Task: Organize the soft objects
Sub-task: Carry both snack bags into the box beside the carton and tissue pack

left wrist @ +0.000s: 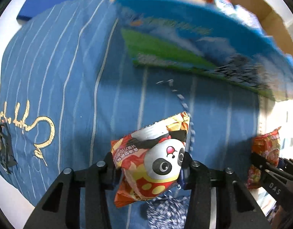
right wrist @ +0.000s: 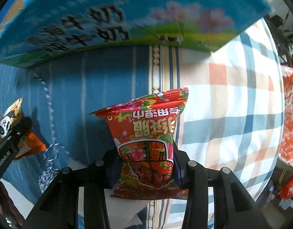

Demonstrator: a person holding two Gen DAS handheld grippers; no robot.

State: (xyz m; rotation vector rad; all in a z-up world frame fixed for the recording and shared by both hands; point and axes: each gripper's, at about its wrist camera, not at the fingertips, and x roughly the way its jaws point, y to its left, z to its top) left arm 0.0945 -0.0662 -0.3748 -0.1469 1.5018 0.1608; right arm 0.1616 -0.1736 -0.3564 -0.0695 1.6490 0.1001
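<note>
Left wrist cam shows gold lettering [left wrist: 32,131] on the blue bedspread [left wrist: 70,76]; right cam gets a plaid blanket [right wrist: 232,105]. Left tool [left wrist: 148,164] clamped on panda snack bag [left wrist: 156,158], right tool [right wrist: 146,164] pinching red packet [right wrist: 146,133], both above the bed near the carton [right wrist: 127,19].

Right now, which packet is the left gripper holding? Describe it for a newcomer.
Find the blue box on the blue striped bedcover. In front of it, the left gripper pinches a puffy snack packet. Unlike the red flowered packet alongside, it shows a panda face.
</note>
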